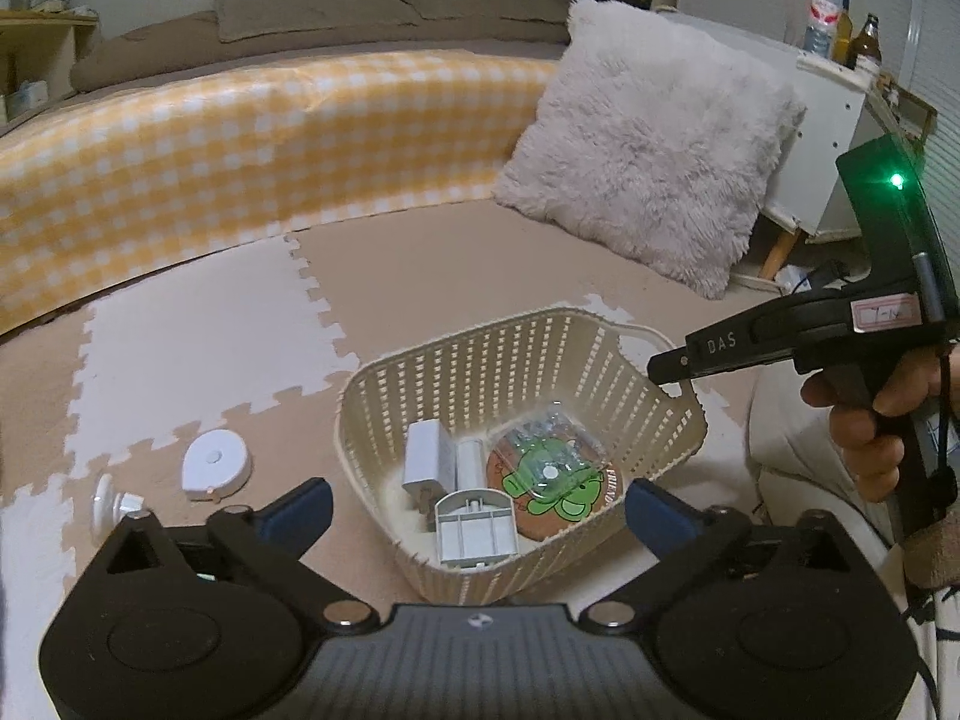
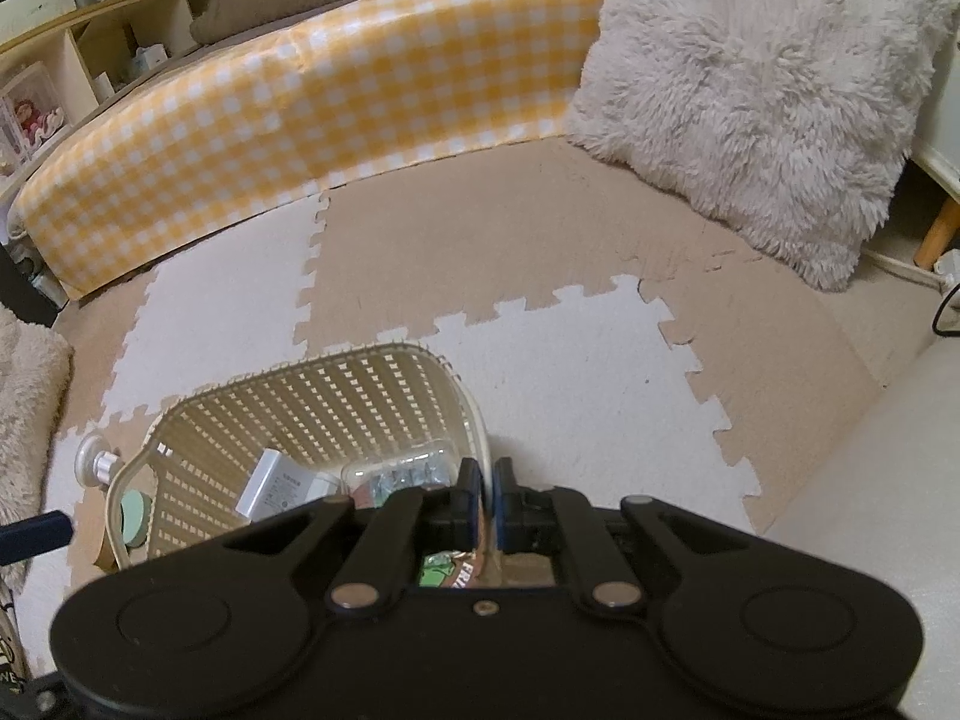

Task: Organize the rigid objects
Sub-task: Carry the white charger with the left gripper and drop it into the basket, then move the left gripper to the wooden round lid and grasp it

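Note:
A cream slatted basket [image 1: 522, 360] stands on the foam mat. Inside lie a white charger block [image 1: 426, 462], a white cylinder [image 1: 471, 462], a grey plastic tray piece [image 1: 477, 531], a round coaster with a green cartoon [image 1: 570, 501] and a clear case [image 1: 549, 441]. My left gripper [image 1: 477, 504] is open wide in front of the basket, holding nothing. My right gripper [image 2: 489, 492] is shut on the basket's [image 2: 312, 396] right rim; the left wrist view shows its tip [image 1: 669, 369] at that rim. Left of the basket, a white oval case [image 1: 215, 465] and a white knob [image 1: 111, 507] lie on the mat.
A fluffy white pillow [image 1: 648, 144] leans behind the basket on the right. A yellow checked bed edge [image 1: 240, 138] runs along the back. A white cabinet with bottles [image 1: 840, 30] stands at the far right. The puzzle mat [image 2: 570, 360] stretches to the right of the basket.

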The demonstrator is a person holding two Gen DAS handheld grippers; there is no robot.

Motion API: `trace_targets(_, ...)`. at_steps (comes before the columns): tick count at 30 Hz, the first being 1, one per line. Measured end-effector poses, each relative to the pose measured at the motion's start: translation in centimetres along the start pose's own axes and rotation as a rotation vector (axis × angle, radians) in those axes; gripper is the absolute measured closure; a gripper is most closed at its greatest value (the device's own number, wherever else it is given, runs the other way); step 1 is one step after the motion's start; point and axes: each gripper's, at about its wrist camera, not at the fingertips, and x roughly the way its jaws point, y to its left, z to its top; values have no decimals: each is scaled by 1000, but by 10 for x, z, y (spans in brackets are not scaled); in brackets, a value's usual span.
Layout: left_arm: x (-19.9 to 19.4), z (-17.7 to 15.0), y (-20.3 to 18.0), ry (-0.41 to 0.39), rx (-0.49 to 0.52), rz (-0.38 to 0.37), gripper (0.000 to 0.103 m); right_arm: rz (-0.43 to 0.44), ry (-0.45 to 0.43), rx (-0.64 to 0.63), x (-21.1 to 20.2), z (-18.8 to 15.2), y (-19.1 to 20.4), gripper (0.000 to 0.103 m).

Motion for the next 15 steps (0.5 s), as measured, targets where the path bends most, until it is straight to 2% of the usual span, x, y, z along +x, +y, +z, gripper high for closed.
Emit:
trace_targets(6,-11,-14,14,-47,-24,25,0,-2,-2,-3,-1,0,1,98)
trace_targets(10,-18,-25,37,-81,-79,60,0,-4,-2,-7,-1,0,1,98)
trace_targets(15,-20,-40,70,-79,-167,123,0,-8,0,-10,-1,0,2,98)
